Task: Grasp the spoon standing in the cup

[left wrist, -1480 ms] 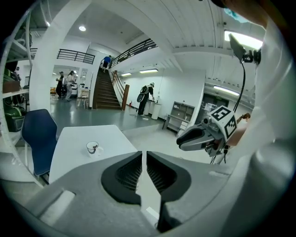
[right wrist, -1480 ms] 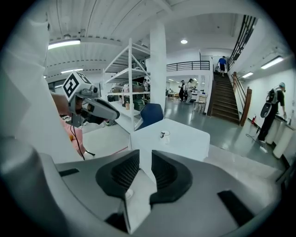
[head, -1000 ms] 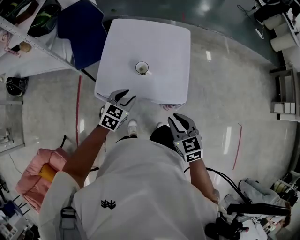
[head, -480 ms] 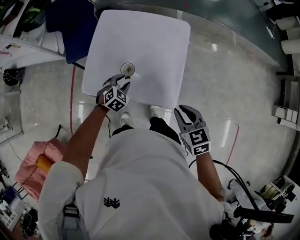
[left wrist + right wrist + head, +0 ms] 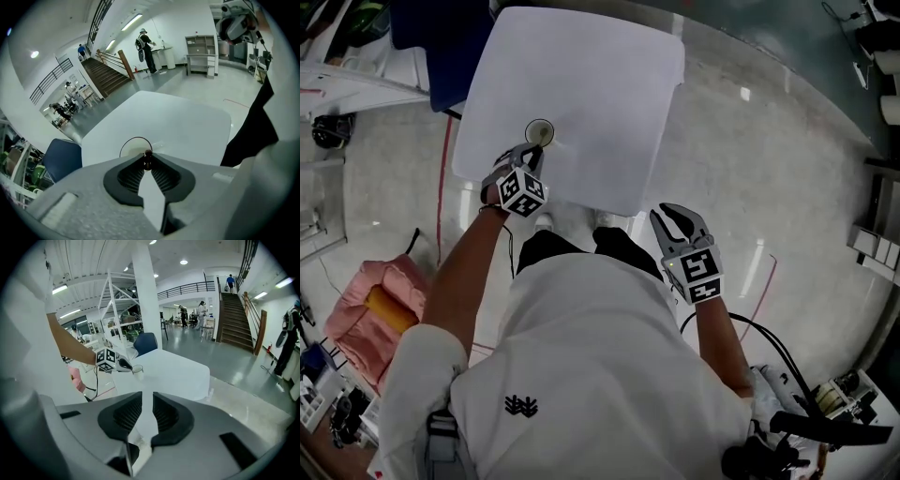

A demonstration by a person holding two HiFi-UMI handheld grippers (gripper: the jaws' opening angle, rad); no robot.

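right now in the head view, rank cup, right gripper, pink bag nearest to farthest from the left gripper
1. cup, just ahead of the left gripper, whose jaws are closing on the spoon in it
2. right gripper, to the right, off the table
3. pink bag, on the floor, back left

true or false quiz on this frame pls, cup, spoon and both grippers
1. The cup stands upright on the table. True.
2. The right gripper holds the spoon. False: it is empty, jaws apart, off the table; the spoon is between the closing jaws of the left gripper.
3. The left gripper is at the cup. True.
4. The table is crowded with dishes. False: only the cup with the spoon shows on it.
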